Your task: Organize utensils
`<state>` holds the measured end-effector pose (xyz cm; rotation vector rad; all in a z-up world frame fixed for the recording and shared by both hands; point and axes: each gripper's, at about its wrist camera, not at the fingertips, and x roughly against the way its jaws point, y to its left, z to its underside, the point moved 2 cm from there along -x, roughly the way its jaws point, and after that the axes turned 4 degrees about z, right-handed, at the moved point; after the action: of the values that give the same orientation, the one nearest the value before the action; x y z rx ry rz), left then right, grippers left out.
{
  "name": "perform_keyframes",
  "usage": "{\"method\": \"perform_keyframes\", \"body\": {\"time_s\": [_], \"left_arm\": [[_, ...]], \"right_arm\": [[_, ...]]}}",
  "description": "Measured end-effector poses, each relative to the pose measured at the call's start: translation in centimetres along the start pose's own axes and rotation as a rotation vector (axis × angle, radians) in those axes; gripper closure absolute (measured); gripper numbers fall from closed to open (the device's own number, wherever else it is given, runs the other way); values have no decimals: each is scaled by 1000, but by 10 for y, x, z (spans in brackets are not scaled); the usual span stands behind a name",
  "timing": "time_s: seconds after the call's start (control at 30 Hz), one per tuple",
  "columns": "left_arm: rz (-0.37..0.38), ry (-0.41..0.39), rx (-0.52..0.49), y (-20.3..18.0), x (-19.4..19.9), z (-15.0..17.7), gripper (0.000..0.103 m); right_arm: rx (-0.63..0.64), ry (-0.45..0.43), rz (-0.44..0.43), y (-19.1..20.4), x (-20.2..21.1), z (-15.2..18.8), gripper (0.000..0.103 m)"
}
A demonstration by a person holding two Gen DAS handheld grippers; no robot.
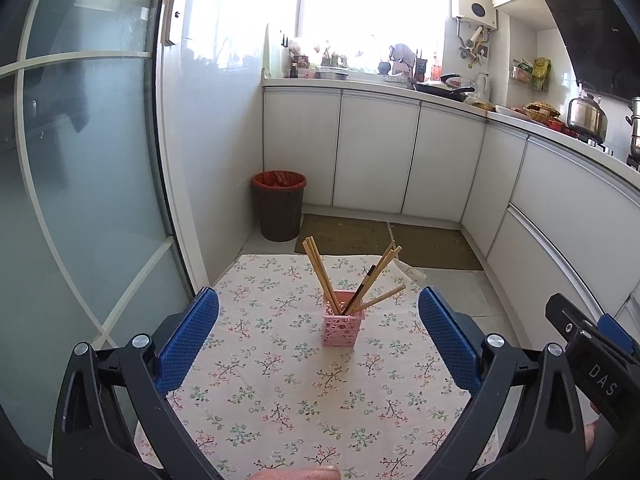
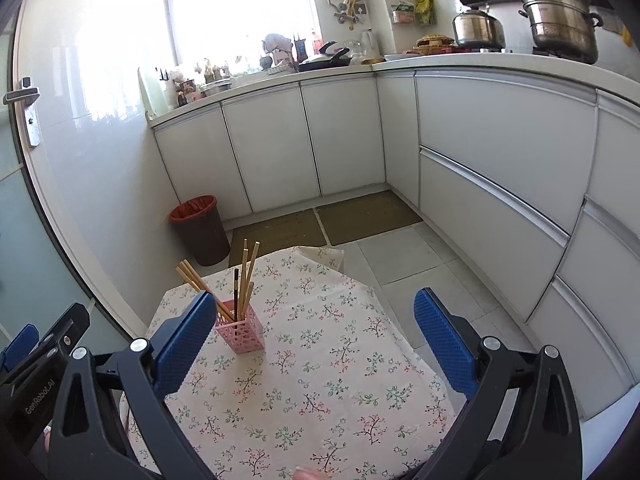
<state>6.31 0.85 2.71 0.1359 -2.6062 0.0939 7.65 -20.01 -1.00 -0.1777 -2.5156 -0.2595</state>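
A pink perforated holder [image 1: 342, 325] stands upright on the floral tablecloth [image 1: 280, 400]. Several wooden chopsticks [image 1: 320, 276] and one dark chopstick [image 1: 362, 286] stick out of it, fanned left and right. My left gripper [image 1: 318, 336] is open and empty, above the cloth just short of the holder. In the right wrist view the holder [image 2: 242, 332] sits beside the left pad, with the chopsticks [image 2: 246, 276] leaning above it. My right gripper [image 2: 316, 338] is open and empty, to the right of the holder. The right gripper's body [image 1: 592, 344] shows at the left view's right edge.
The small table [image 2: 320, 400] stands in a narrow kitchen. A brown bin with a red liner [image 1: 279, 205] is on the floor beyond it. White cabinets [image 1: 376, 152] run along the back and right. A glass door [image 1: 80, 160] is on the left. Pots [image 2: 558, 12] stand on the counter.
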Motion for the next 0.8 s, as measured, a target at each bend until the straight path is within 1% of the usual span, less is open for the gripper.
{"method": "perform_keyframes", "body": {"time_s": [0.8], "left_arm": [[-22,18,16,10,-7,3,7]], "right_arm": [[22,30,-7,5,-1,2,7]]}}
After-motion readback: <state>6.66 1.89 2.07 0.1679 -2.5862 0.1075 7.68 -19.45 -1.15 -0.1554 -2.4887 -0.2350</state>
